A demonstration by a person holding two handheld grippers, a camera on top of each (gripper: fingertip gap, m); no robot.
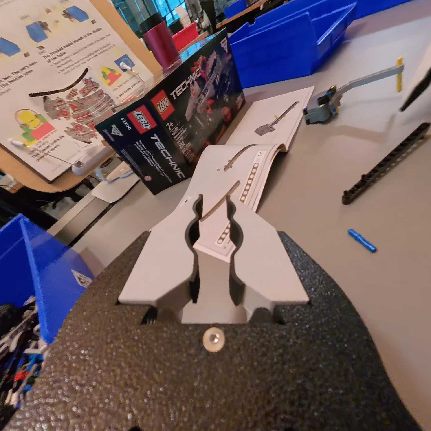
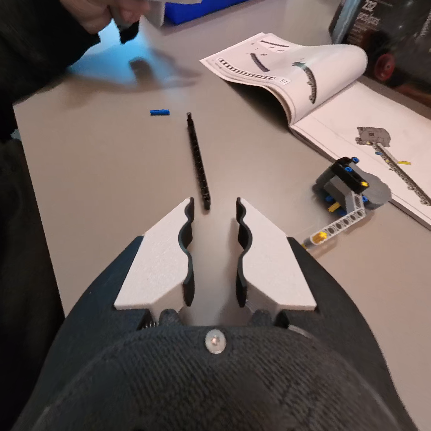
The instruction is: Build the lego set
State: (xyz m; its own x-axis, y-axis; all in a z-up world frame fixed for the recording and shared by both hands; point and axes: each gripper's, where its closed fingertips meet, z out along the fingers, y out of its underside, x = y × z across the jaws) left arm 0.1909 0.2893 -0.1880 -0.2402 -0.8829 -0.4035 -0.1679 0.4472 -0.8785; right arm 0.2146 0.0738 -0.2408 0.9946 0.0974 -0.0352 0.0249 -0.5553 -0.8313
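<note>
A long black beam (image 2: pixel 197 159) lies on the grey table, its near end just ahead of my open, empty right gripper (image 2: pixel 214 201). The beam also shows in the left wrist view (image 1: pixel 386 164). A small blue pin (image 2: pixel 159 112) lies left of its far end, and shows in the left wrist view (image 1: pixel 362 240). A grey and black sub-assembly with a light grey beam (image 2: pixel 345 193) stands to the right, also in the left wrist view (image 1: pixel 326 106). My left gripper (image 1: pixel 213 199) is open and empty, held over the open instruction booklet (image 1: pixel 268 140).
The set's box (image 1: pixel 172 130) stands behind the booklet (image 2: pixel 303 79). Blue bins sit at the back right (image 1: pixel 279 42) and at the near left (image 1: pixel 35 268), the latter holding loose parts. An instruction board (image 1: pixel 58 81) leans at the left. A hand holding the other gripper (image 2: pixel 116 16) is blurred at the top left. Across from one pair of fingers to the other is roughly 25 centimeters.
</note>
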